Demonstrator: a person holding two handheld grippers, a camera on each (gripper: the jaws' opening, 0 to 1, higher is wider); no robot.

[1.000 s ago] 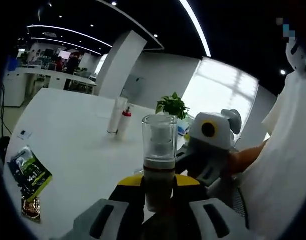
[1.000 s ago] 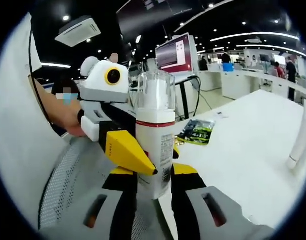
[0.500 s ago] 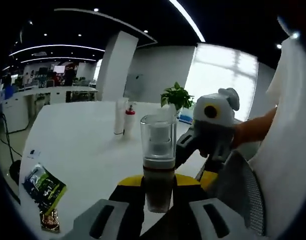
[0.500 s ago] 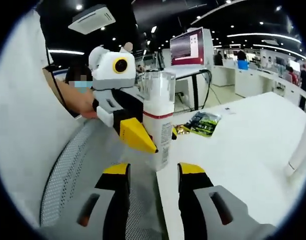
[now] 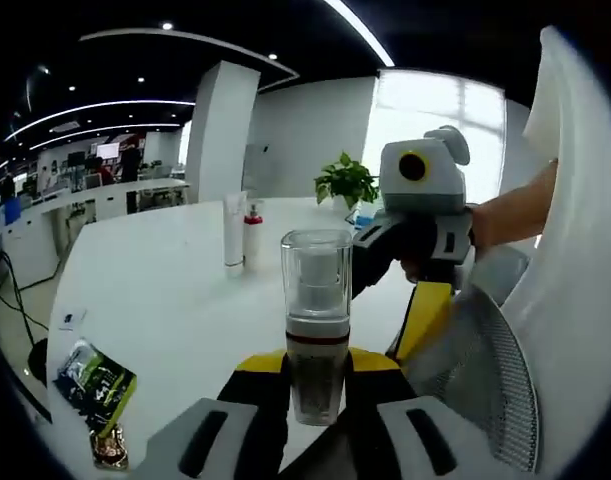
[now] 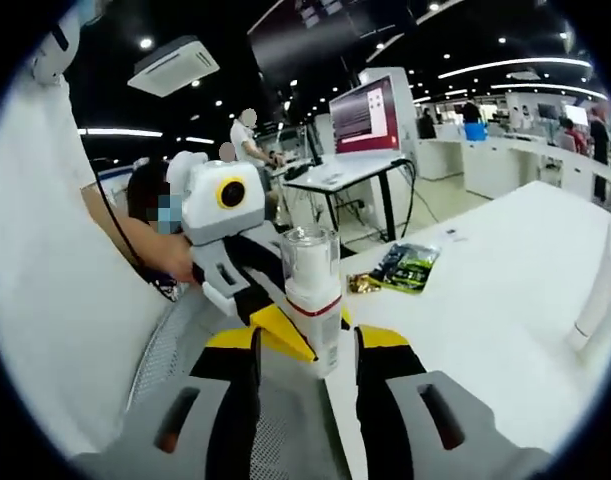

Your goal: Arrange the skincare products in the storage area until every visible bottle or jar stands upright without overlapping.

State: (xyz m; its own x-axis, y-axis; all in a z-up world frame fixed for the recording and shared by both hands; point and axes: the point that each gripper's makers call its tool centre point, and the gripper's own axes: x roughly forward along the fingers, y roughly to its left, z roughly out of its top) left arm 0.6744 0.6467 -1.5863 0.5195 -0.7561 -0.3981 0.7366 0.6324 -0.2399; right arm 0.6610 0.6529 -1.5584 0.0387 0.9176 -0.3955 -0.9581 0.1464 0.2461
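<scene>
Left gripper view: left hand-held gripper (image 5: 315,385) clamps the pump bottle (image 5: 317,320) low on its body, upright over the table (image 5: 165,290) edge, while right hand-held gripper (image 6: 305,350) stands wide apart w/ nothing held; bottle prob. light, stiff, slick plastic w/ loose clear cap, so grip mid-body.

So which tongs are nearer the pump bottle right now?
Left. The left tongs grip the pump bottle at its base; the right tongs are open, just short of it.
</scene>
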